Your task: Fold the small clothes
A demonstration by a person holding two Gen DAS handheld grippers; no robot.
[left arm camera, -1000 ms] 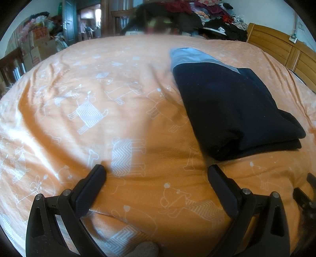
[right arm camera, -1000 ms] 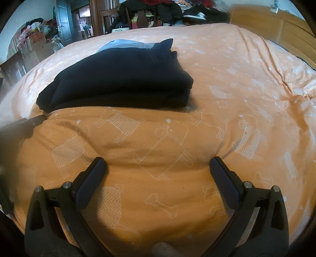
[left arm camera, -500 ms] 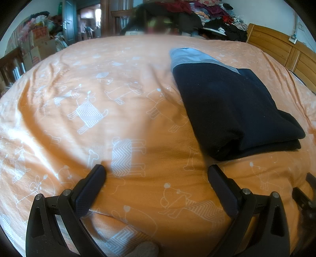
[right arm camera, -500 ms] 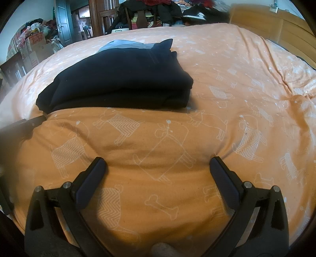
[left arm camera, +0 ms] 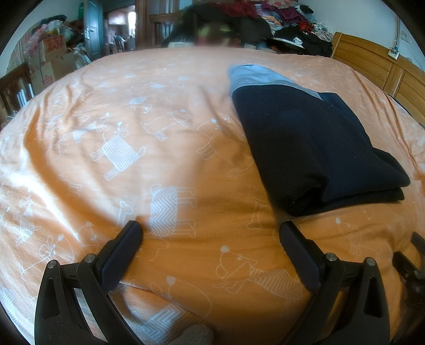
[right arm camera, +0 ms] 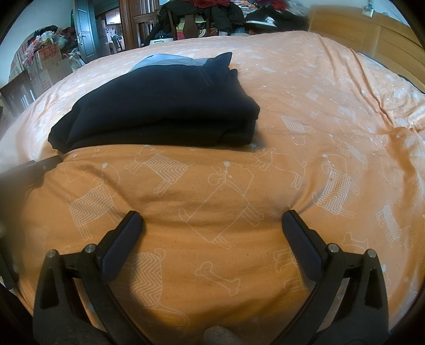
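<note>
A dark navy garment [left arm camera: 313,143] with a light grey-blue band at its far end lies folded into a thick rectangle on the orange bedspread [left arm camera: 132,148]. It sits ahead and to the right of my left gripper [left arm camera: 209,231], which is open and holds nothing, its fingers low over the sheet. In the right wrist view the same folded garment [right arm camera: 164,103] lies ahead and slightly left of my right gripper [right arm camera: 211,221], also open with only sheet between its fingers. The other gripper's black frame shows at each view's edge.
The bedspread [right arm camera: 332,111] carries white animal prints and a few creases. A wooden headboard [left arm camera: 372,69] borders the right side. A heap of clothes [left arm camera: 279,16] lies past the far edge. Boxes and bags [left arm camera: 53,55] stand by a door at the left.
</note>
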